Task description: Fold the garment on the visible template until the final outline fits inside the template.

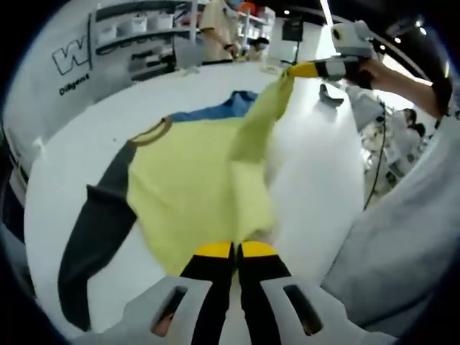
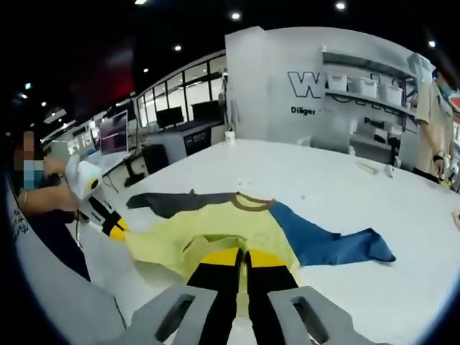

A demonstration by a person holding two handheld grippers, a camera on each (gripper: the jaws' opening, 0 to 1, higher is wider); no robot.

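Note:
A yellow shirt [image 1: 187,180] with a brown collar [image 1: 152,131], a dark grey sleeve [image 1: 93,230] and a blue sleeve [image 1: 215,109] lies on the white table [image 1: 316,165]. My left gripper [image 1: 236,249] is shut on its yellow edge near me. My right gripper [image 1: 298,70] is seen at the far side, lifting another yellow corner off the table into a raised fold. In the right gripper view, my right gripper [image 2: 241,253] is shut on the yellow shirt [image 2: 215,230]. The left gripper [image 2: 115,226] pinches the shirt's left corner, with the blue sleeve [image 2: 323,244] spread out to the right.
A person [image 1: 215,32] stands at the far table edge beside shelves [image 2: 366,86] of white bins. Small items [image 1: 332,93] lie on the table past the shirt. A cable [image 1: 377,158] hangs off the right edge. Monitors [image 2: 172,115] stand at desks beyond.

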